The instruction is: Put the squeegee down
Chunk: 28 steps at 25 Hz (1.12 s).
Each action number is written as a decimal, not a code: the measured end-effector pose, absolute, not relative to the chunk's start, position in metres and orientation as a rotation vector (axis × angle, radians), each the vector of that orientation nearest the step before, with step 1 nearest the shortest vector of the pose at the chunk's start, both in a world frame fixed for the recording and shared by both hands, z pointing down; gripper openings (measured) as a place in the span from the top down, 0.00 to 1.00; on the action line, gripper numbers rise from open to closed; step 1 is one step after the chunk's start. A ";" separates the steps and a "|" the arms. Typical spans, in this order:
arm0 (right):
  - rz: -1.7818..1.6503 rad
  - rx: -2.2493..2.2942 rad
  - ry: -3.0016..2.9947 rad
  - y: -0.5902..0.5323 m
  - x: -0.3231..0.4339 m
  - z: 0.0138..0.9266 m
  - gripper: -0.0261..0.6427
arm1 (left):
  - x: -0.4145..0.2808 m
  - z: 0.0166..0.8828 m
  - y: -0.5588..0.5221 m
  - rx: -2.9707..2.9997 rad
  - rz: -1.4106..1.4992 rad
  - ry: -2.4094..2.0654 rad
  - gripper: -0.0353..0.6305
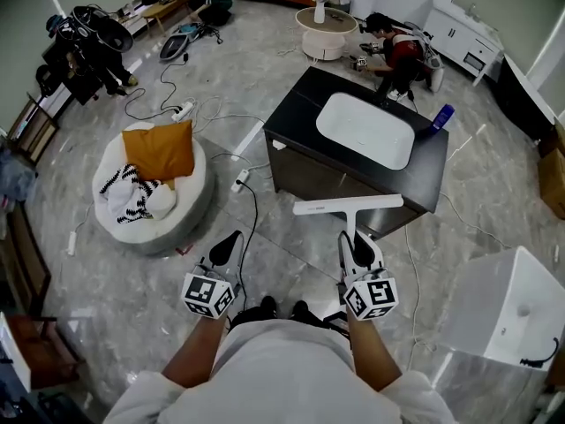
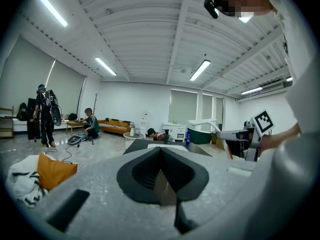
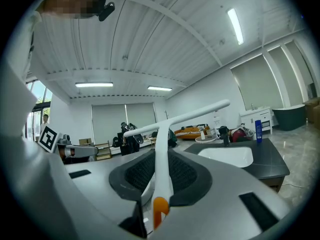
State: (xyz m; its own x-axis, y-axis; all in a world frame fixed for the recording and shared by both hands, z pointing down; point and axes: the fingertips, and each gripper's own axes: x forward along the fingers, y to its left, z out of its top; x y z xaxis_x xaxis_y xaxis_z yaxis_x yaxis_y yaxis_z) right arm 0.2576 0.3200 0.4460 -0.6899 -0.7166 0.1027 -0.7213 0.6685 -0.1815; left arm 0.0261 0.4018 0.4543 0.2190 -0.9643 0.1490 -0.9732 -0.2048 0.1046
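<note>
Observed open marble floor (image 1: 115,272) to the left of and beneath both tools; noted a black vanity counter (image 1: 296,113) just ahead, its near corner lying close beyond the tool tips; logged loose cables (image 1: 252,215) and a power strip (image 1: 240,180) on the floor between the counter and a round white floor cushion (image 1: 190,197); recorded a white unit (image 1: 494,299) hemming in the right side.

Found the squeegee (image 1: 347,206) gripped by its handle in the right gripper (image 1: 356,241); handle running forward out of the clenched jaws, white blade bar crosswise at the far end, held aloft before the counter's near face; orange butt end showing at the jaw base in the right gripper view; found the left gripper (image 1: 231,241) well apart from it on the left, jaws pressed together on nothing.

Checked containers: white basin (image 1: 365,131) sunk in the counter top, blue bottle (image 1: 441,116) standing beside it at the counter's right edge; orange pillow (image 1: 159,148) and black-and-white striped cloth (image 1: 124,197) lying on the round cushion.
</note>
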 end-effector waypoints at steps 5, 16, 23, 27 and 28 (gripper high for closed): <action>0.336 1.202 -2.860 0.310 0.269 0.455 0.84 | 0.036 0.461 0.400 2.290 0.111 -1.885 0.93; 0.392 1.142 -2.827 0.249 0.249 0.483 0.84 | 0.012 0.492 0.345 2.227 0.115 -1.870 0.93; 0.366 1.080 -2.796 0.176 0.190 0.477 0.84 | -0.033 0.492 0.255 2.262 0.071 -1.811 0.93; 0.379 1.099 -2.785 0.131 0.162 0.469 0.84 | -0.062 0.488 0.204 2.287 0.053 -1.775 0.93; 0.382 1.107 -2.785 0.120 0.155 0.467 0.84 | -0.070 0.487 0.192 2.293 0.049 -1.770 0.93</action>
State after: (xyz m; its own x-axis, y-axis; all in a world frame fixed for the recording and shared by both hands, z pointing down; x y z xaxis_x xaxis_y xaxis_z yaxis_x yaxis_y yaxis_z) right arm 0.1547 0.1196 0.4666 -0.7253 -0.6579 0.2027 -0.6882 0.7007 -0.1881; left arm -0.0698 0.1919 0.4870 0.2642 -0.9485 0.1746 -0.9568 -0.2349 0.1714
